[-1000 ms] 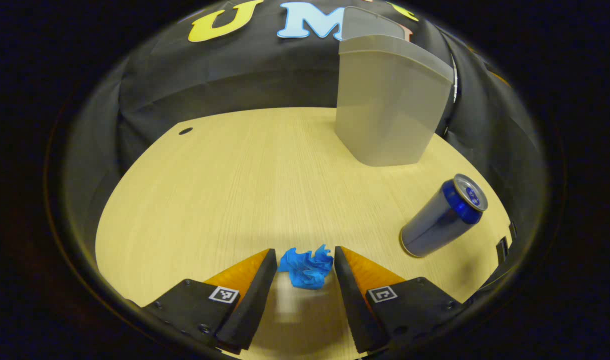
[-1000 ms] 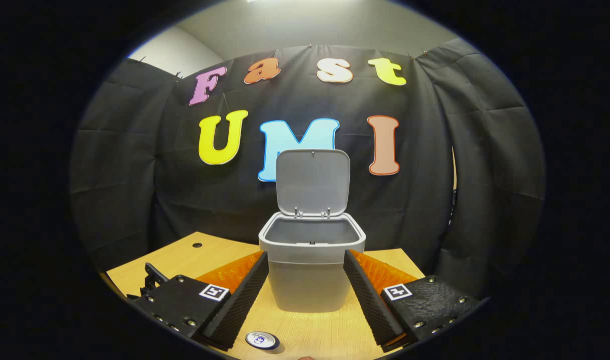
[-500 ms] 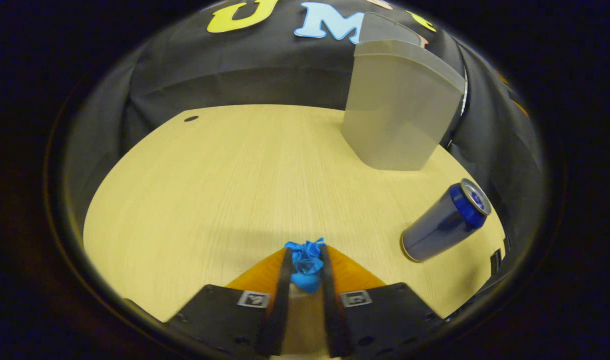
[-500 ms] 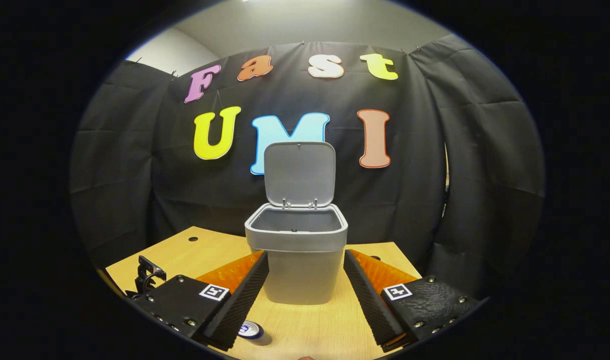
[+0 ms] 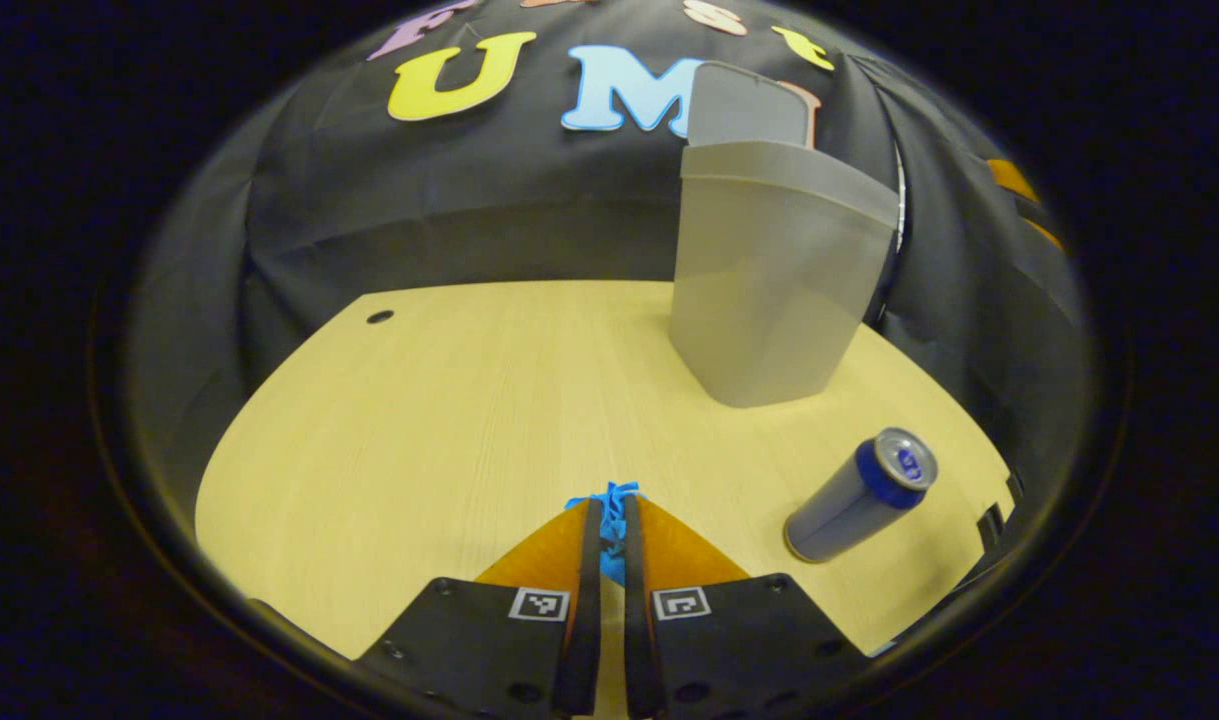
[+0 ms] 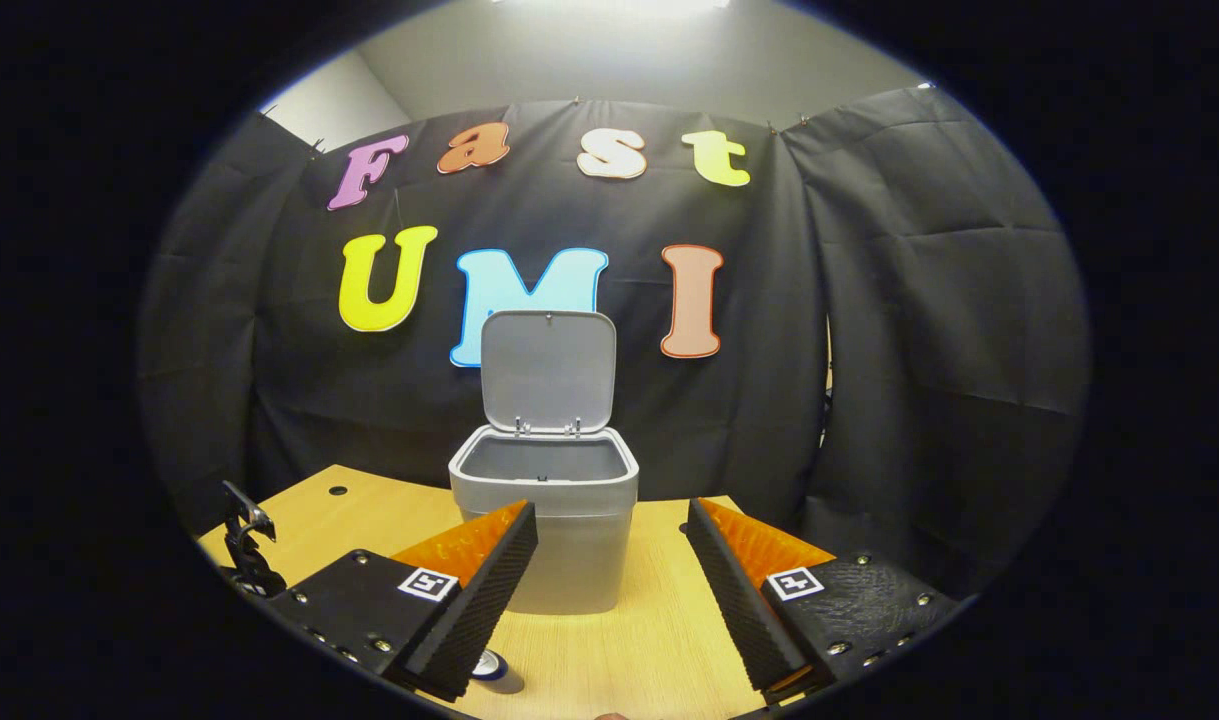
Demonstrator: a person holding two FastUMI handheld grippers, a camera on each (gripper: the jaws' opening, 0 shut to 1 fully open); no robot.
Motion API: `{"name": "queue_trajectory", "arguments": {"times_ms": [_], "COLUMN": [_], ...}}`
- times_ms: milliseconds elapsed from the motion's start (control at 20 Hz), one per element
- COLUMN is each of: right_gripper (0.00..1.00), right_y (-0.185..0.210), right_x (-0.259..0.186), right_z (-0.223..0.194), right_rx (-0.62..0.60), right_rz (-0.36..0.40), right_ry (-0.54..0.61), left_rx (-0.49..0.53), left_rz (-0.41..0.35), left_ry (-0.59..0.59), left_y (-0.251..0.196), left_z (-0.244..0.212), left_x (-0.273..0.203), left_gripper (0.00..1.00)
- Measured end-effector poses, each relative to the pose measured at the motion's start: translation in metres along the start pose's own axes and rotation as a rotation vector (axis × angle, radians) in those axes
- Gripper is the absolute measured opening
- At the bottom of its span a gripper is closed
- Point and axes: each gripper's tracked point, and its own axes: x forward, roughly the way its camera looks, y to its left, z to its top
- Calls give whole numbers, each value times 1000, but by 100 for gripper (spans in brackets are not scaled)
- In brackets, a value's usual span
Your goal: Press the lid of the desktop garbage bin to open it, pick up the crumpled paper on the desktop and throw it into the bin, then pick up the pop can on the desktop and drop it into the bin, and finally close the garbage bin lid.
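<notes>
Left hand-held gripper [image 5: 609, 530] clenched on the paper [image 5: 611, 500] just above the worktop [image 5: 449, 400]; open bin [image 5: 769, 280] lay ahead to its right; right hand-held gripper [image 6: 609, 560] released, facing bin.

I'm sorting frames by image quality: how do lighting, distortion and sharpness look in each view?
Left gripper view: dim and warm, the table edge bowed by the fisheye, the bin leaning, the pop can fairly sharp. Right gripper view: brighter, with ceiling-light glare at the top; the bin's lid is crisp, the right gripper fingers sharp.
</notes>
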Motion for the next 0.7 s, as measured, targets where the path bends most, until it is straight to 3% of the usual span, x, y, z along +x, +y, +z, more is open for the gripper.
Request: {"name": "queue_trajectory", "arguments": {"times_ms": [450,700], "right_gripper": [96,96], "right_y": [-4,-21], "right_x": [-22,-26], "right_z": [3,-9], "right_rx": [-19,-37], "right_rz": [36,33], "right_ry": [-26,-14], "left_rx": [6,-5], "left_rz": [-23,-73], "left_ry": [-133,-288], "left_y": [-12,-40], "left_z": [109,190], "left_x": [-23,-32], "left_gripper": [17,17]}}
